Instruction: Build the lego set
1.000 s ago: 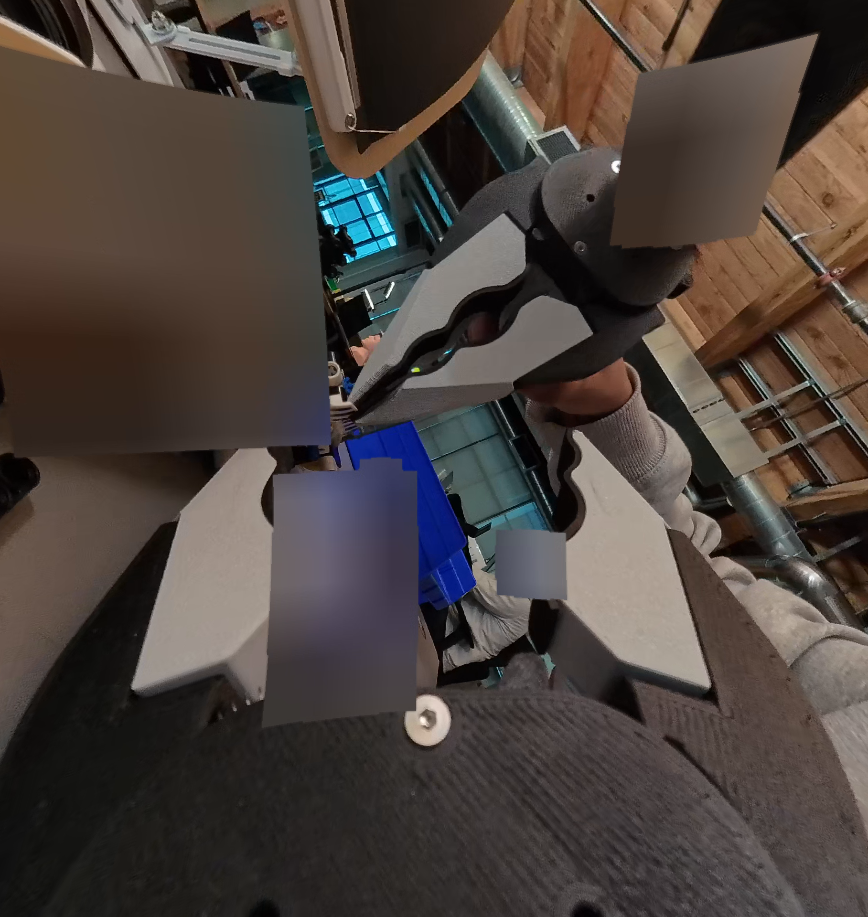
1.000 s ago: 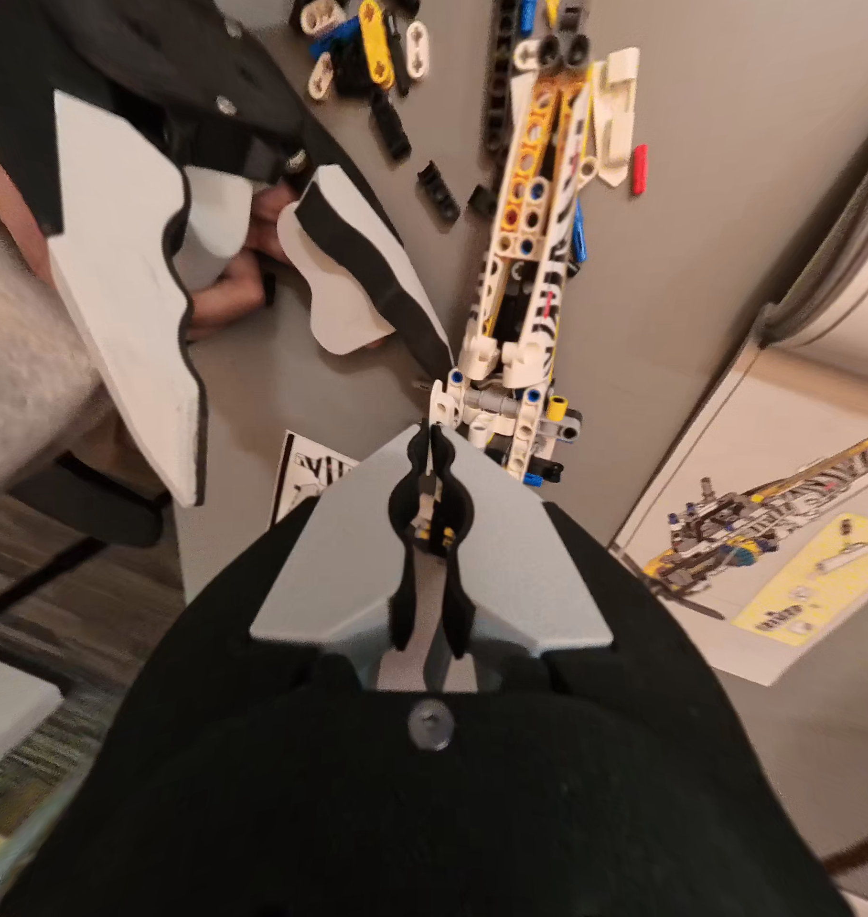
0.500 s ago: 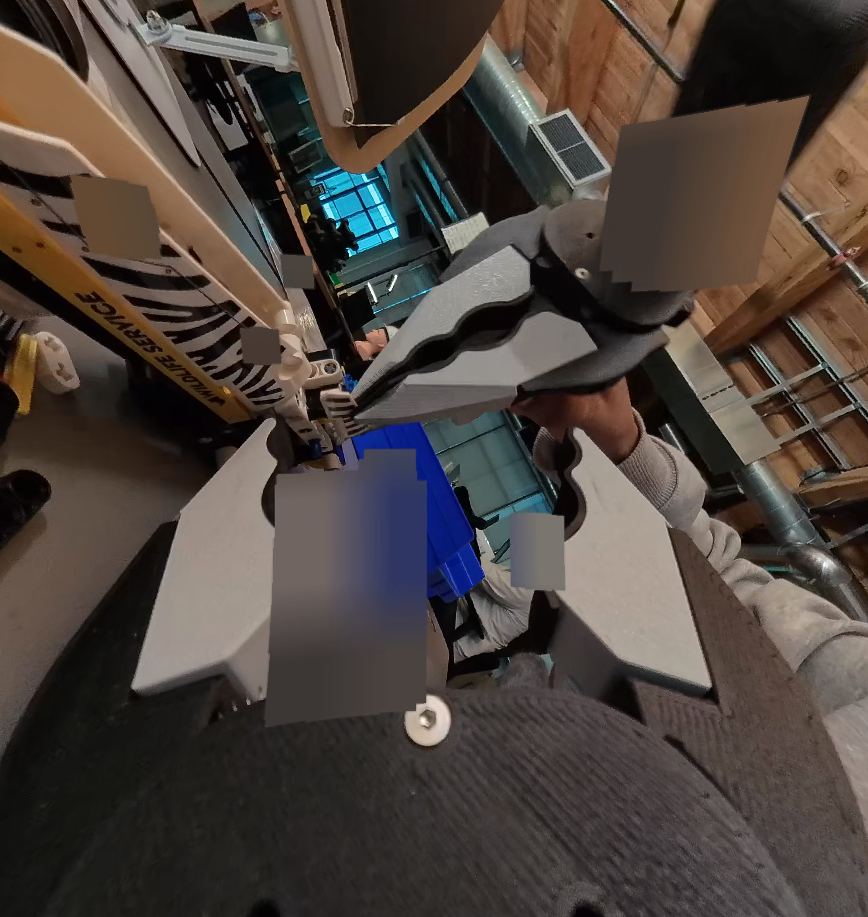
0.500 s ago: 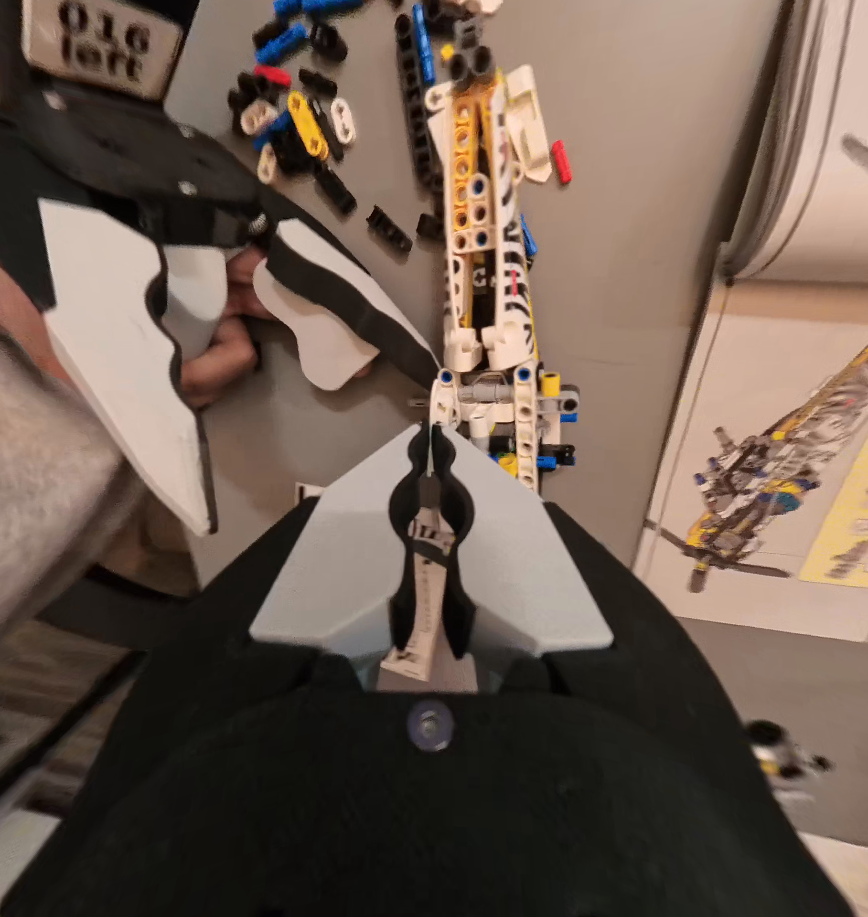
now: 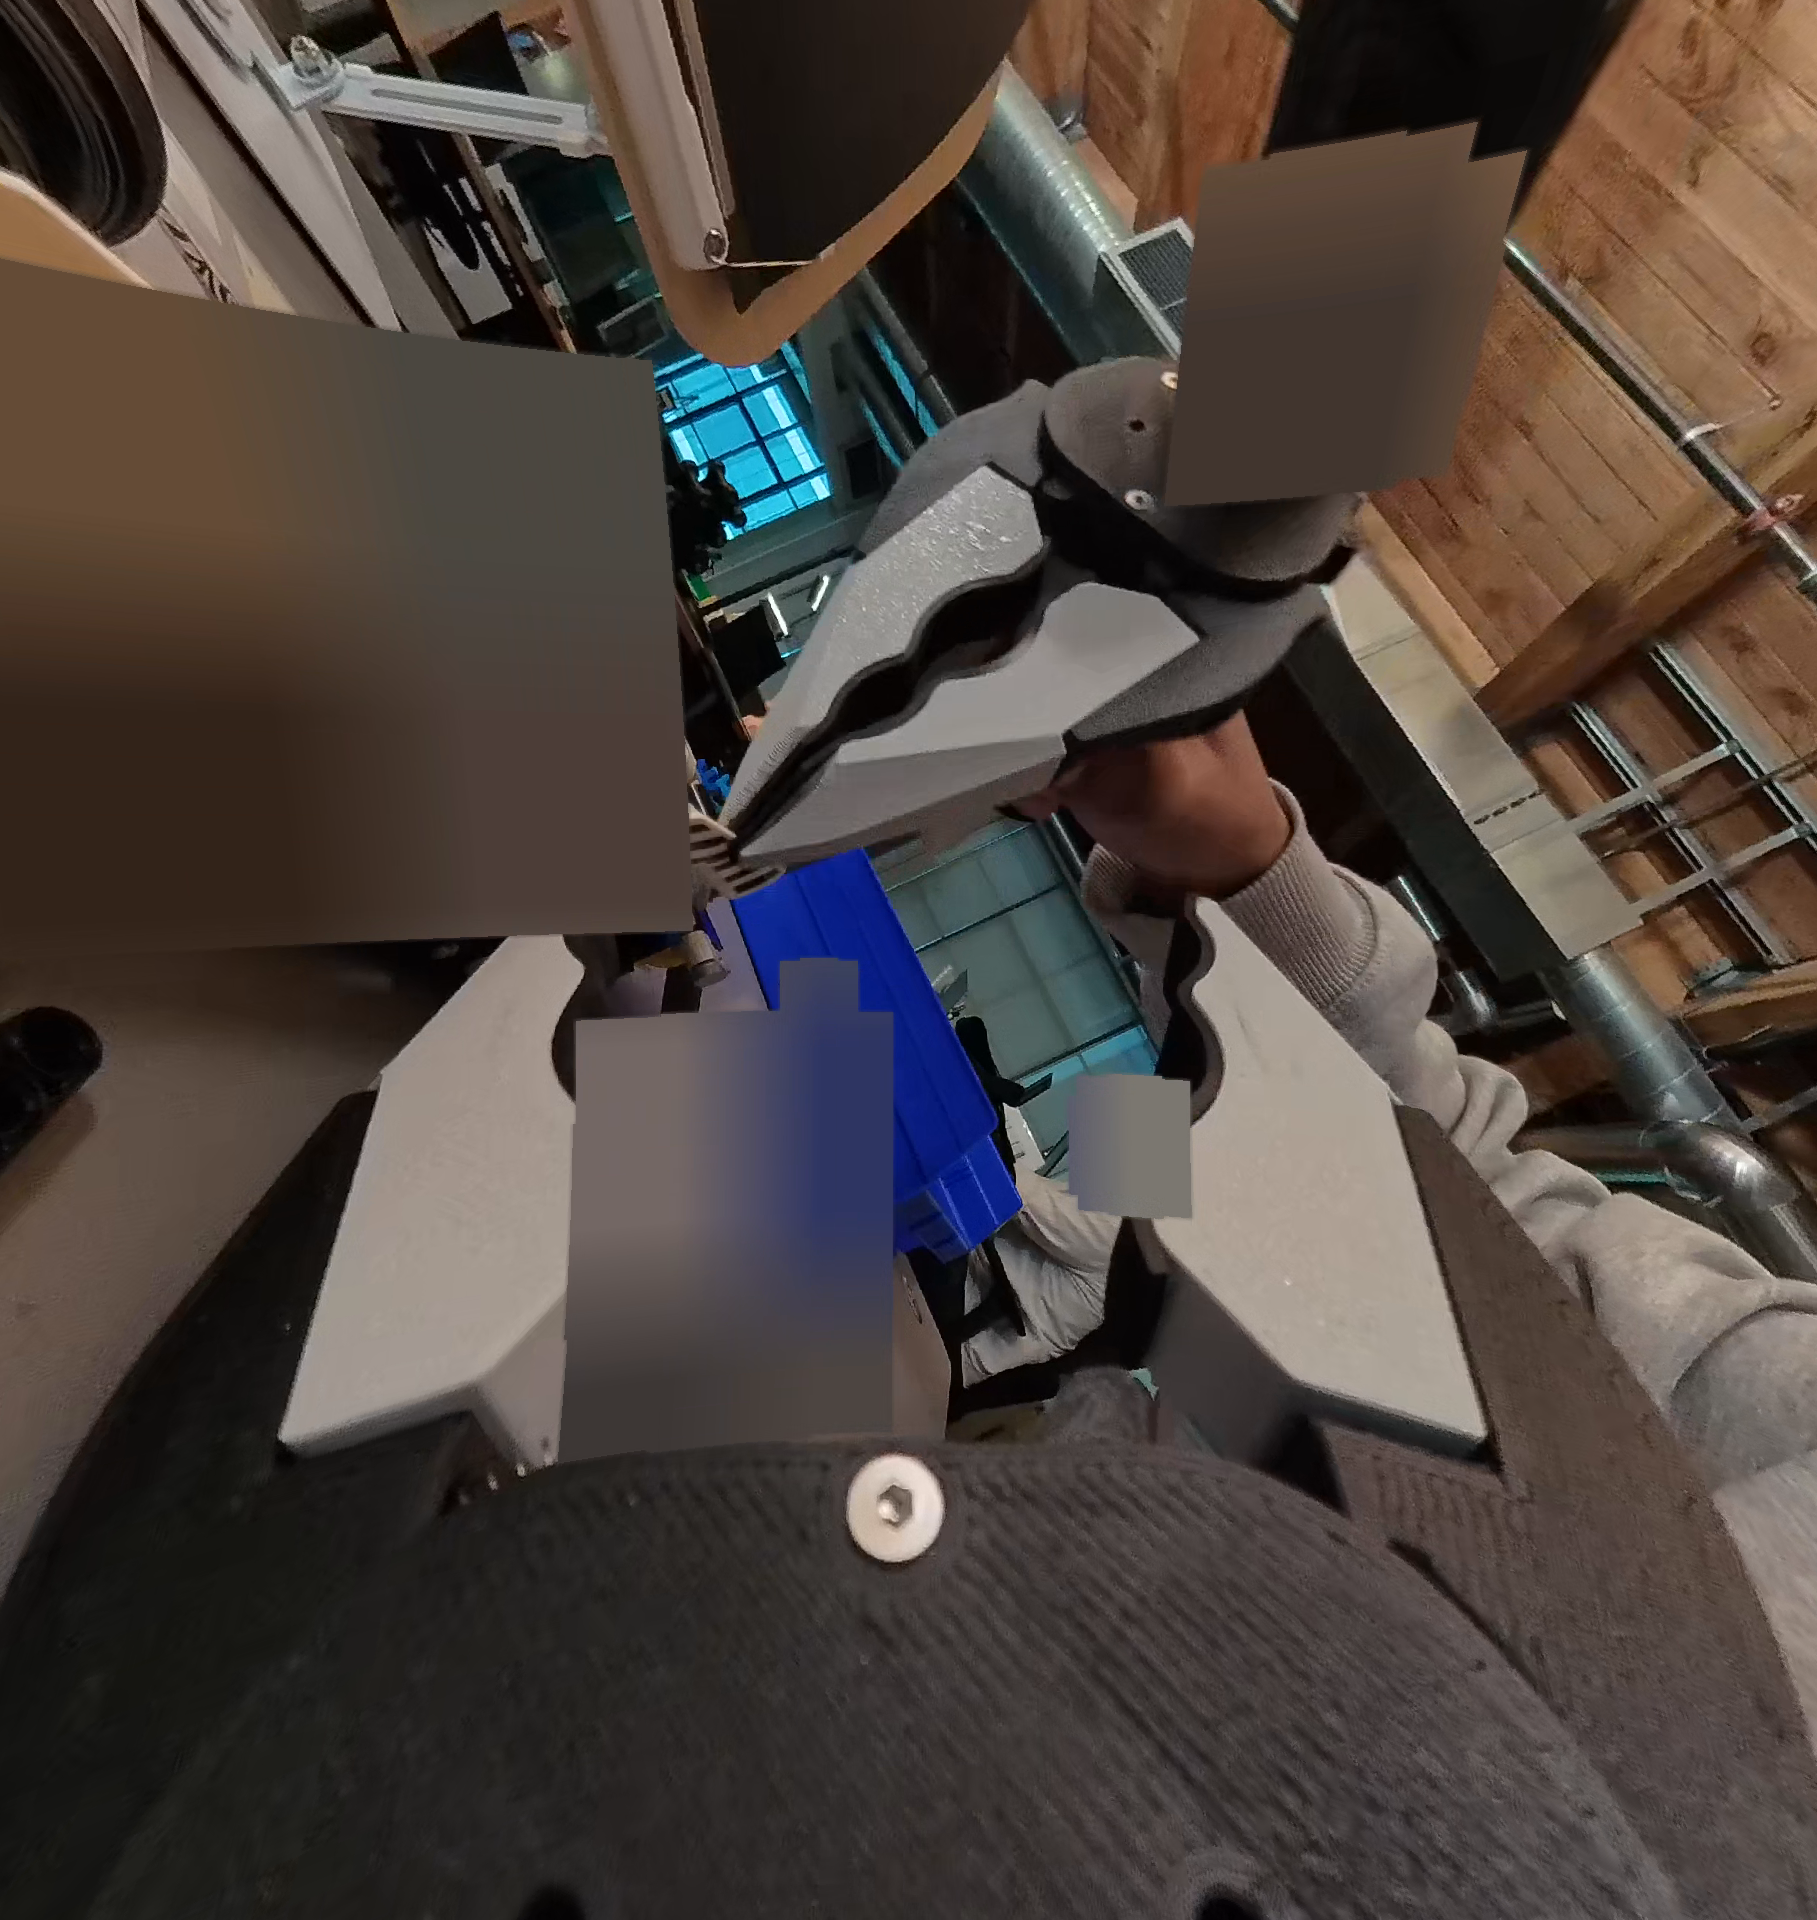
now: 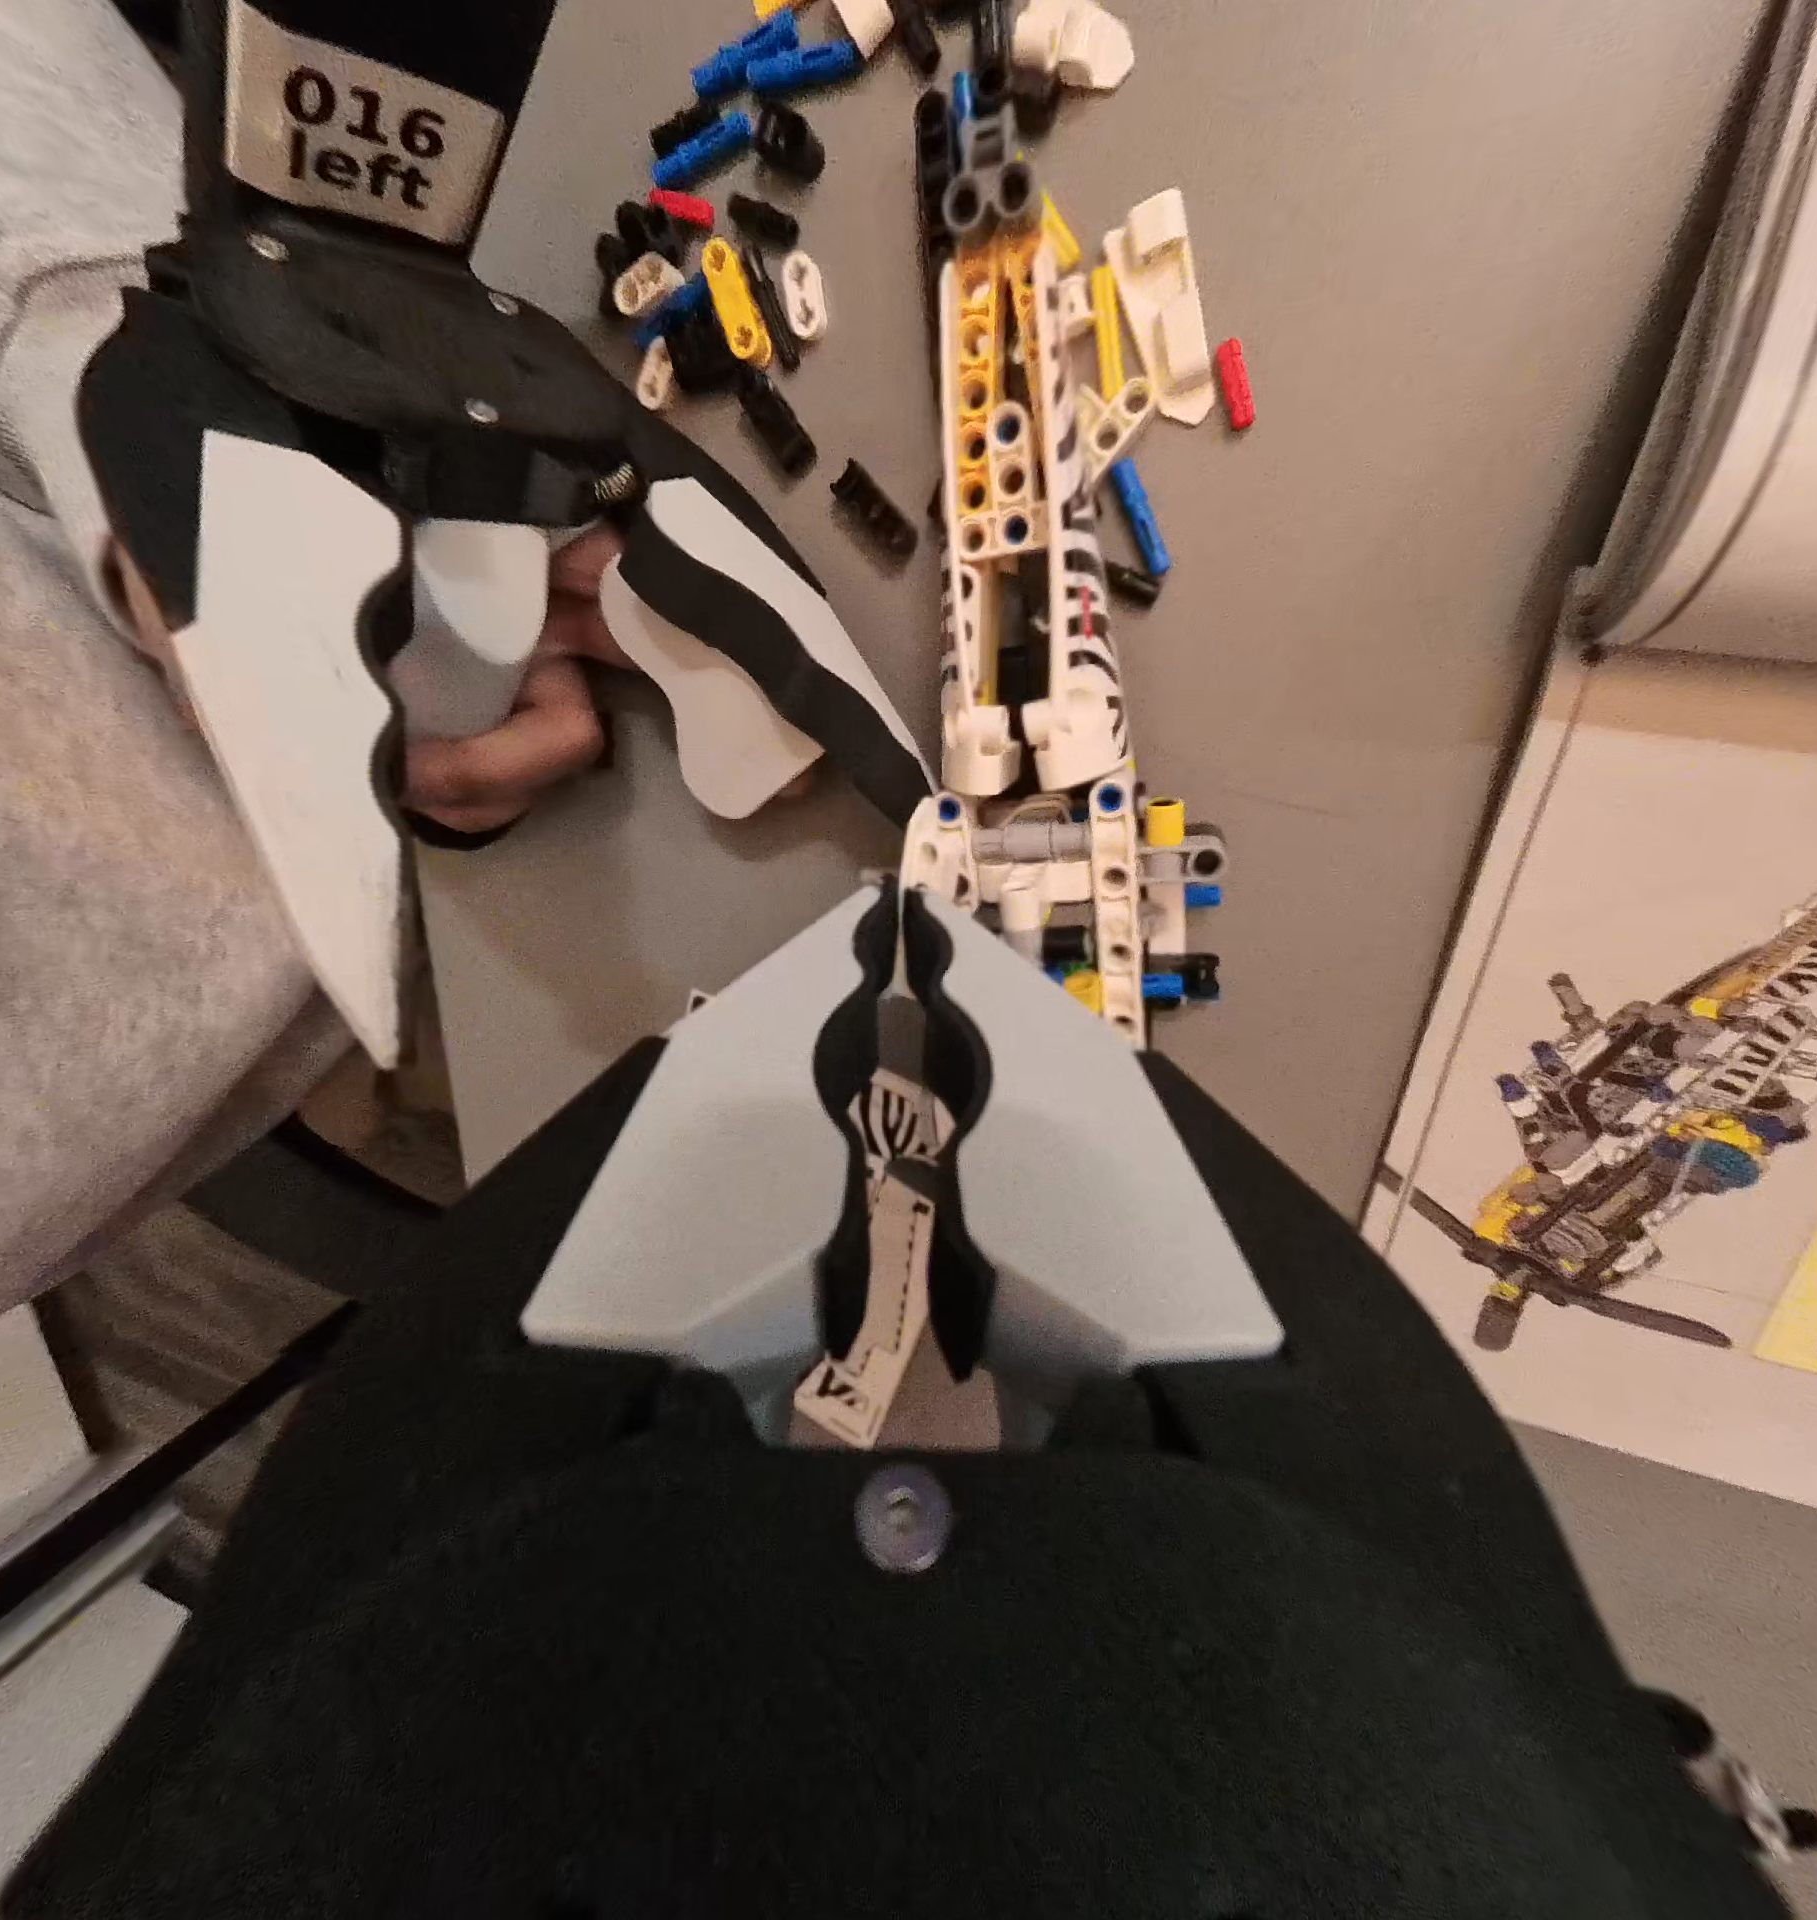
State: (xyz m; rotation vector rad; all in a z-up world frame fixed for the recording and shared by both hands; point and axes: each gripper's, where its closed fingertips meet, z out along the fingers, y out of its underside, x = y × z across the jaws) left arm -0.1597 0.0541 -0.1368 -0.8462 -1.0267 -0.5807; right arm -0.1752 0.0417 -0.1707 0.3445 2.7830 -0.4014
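Note:
A long white and yellow lego model (image 6: 1029,582) with zebra stripes lies on the grey table (image 6: 1403,416). My right gripper (image 6: 896,899) is shut on a thin zebra-striped sticker (image 6: 899,1132), its tip at the model's near left corner. The left wrist view shows the right gripper (image 5: 743,847) from the side, with the striped sticker (image 5: 712,852) sticking out of its tip. My left gripper (image 5: 862,951) is open and empty. In the right wrist view the left gripper (image 6: 655,925) rests one fingertip against the model's left side. A blur patch hides the model in the left wrist view.
Several loose lego pieces (image 6: 717,291) lie on the table beyond the left gripper. An open instruction booklet (image 6: 1652,1091) lies at the right, with a white case (image 6: 1766,312) behind it. A blue bin (image 5: 883,1039) shows between the left fingers. Left tips and right tips are each some 15 cm from the white case (image 6: 1766,312).
The right gripper has shifted along the model's near end while still shut on the sticker. The left gripper stays open against the model's side.

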